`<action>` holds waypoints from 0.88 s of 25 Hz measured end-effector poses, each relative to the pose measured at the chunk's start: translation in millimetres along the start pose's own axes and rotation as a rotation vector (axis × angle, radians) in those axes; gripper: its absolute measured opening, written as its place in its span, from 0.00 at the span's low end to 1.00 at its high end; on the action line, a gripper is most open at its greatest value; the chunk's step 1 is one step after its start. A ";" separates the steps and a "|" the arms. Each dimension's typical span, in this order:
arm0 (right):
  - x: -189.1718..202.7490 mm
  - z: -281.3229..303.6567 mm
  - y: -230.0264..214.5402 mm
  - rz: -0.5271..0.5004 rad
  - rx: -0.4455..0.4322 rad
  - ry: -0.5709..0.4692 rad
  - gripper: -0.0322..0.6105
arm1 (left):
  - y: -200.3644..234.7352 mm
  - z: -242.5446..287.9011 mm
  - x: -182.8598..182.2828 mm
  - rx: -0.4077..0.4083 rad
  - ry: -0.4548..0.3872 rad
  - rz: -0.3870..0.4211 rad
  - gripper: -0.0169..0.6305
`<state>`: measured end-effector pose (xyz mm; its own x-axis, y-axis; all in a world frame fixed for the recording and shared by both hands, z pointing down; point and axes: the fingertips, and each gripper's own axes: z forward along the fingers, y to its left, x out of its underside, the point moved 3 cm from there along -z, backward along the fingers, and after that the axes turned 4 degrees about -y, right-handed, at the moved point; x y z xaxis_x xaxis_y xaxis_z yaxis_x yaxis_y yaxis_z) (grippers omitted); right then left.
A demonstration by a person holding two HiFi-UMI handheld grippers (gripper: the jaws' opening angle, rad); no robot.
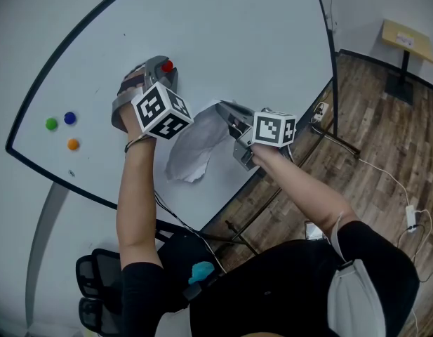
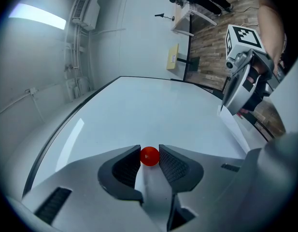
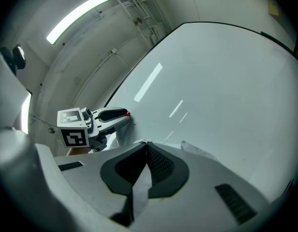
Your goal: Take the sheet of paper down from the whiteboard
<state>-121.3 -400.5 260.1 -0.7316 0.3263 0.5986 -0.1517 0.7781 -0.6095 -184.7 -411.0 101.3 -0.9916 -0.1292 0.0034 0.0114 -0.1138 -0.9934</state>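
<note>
a person works at a whiteboard point(image 1: 223, 41) with a handheld claw in each hand, seen from above. the left claw point(image 2: 149, 150) is pinching a round red magnet point(image 2: 149, 157), both ribbed pads pressed to its sides, right at the board's white surface; whether the magnet touches the board cannot be told. the right claw point(image 3: 147, 146) is pressed together on the sheet of paper point(image 1: 195, 149), a strip of which runs down between its two pads in the right gripper view. in the head view the paper hangs crumpled against the board between the two claws, its upper right corner caught in the right claw and its ragged lower edge loose near the board's dark bottom frame; the red magnet sits above and to the left of it. the marker cubes on the left claw point(image 1: 162, 111) and the right claw point(image 1: 274, 128) face the head camera. off to the board's left, well apart from the paper, a green magnet point(image 1: 51, 123), a blue magnet point(image 1: 69, 118) and an orange magnet point(image 1: 73, 144) cluster together. a wooden floor point(image 1: 384, 153) shows beyond the board's right edge.
</note>
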 end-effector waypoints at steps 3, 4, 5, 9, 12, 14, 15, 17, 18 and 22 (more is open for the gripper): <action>-0.4 -2.0 0.5 -0.001 0.002 -0.002 0.08 | -0.1 1.3 1.5 0.003 0.011 -0.003 0.23; 0.0 -2.4 0.8 -0.001 0.002 -0.002 0.08 | -0.4 1.4 2.5 0.003 0.014 -0.003 0.23; 0.7 -3.0 1.3 -0.002 0.001 -0.002 0.08 | -0.9 1.3 3.5 0.003 0.018 -0.003 0.23; 1.8 -4.4 1.6 -0.003 0.002 -0.002 0.08 | -2.4 1.8 6.3 0.004 0.033 0.008 0.23; 1.9 -5.4 0.7 -0.002 0.004 0.001 0.08 | -2.7 2.3 5.4 -0.003 0.031 0.011 0.23; 3.0 -6.6 -0.8 -0.002 0.005 0.005 0.08 | -4.0 2.3 4.7 -0.012 0.028 0.019 0.23; 3.5 -7.0 -2.3 -0.004 0.007 0.006 0.08 | -4.5 2.4 4.5 -0.019 0.023 0.024 0.23; 4.1 -6.9 -3.9 -0.009 0.010 0.010 0.08 | -4.1 1.3 3.2 -0.041 0.006 0.032 0.26; 4.2 -6.8 -2.9 -0.010 0.009 0.014 0.08 | -3.6 -0.8 1.9 -0.051 -0.006 0.030 0.27; 4.7 -12.8 0.4 -0.019 0.005 0.036 0.08 | -3.8 -20.9 -8.7 -0.072 -0.081 -0.033 0.28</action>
<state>-116.3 -391.8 269.3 -0.7044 0.3307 0.6281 -0.1688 0.7814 -0.6008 -178.7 -388.9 102.7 -0.9777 -0.2059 0.0421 -0.0327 -0.0486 -0.9983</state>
